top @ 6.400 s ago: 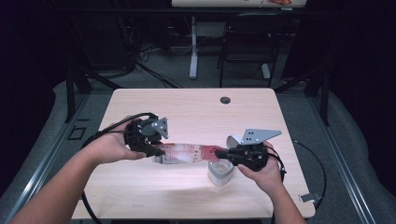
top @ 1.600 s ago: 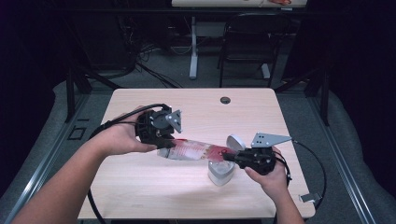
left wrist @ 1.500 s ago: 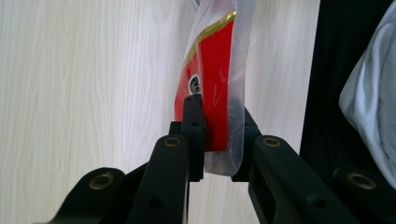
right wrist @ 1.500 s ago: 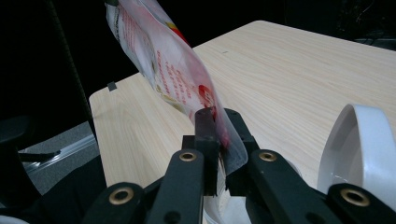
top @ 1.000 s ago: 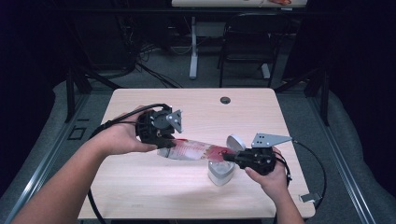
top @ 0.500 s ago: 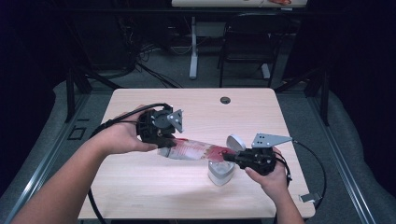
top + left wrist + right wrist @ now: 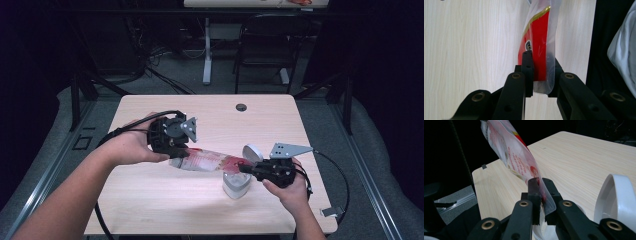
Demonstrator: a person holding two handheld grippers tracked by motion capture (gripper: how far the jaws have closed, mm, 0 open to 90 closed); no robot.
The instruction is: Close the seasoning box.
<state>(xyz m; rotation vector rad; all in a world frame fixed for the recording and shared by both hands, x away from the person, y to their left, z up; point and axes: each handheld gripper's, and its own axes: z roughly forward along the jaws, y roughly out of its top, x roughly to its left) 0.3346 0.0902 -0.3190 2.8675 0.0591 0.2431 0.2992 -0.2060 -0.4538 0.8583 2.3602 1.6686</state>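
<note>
A clear plastic pouch (image 7: 207, 161) with red print stretches between both grippers above the wooden table (image 7: 150, 210). My left gripper (image 7: 179, 151) is shut on its higher left end. My right gripper (image 7: 243, 167) is shut on its lower right end. That lower end hangs over a small white container (image 7: 235, 187) whose round lid (image 7: 252, 152) stands open. In the left gripper view the jaws pinch the red and clear pouch (image 7: 536, 37) at the left gripper (image 7: 541, 72). In the right gripper view the pouch (image 7: 511, 152) rises away from the right gripper (image 7: 541, 191), with the white lid (image 7: 617, 195) beside it.
A dark round grommet (image 7: 241, 107) sits near the table's far edge. A black chair (image 7: 265, 50) and a desk leg (image 7: 206, 50) stand beyond the table. Cables trail from both grippers. Bare wood lies in front of and behind the pouch.
Since 6.4 s ago the left gripper has risen and turned, so the pouch slopes down toward the container. Over the last second almost nothing has moved.
</note>
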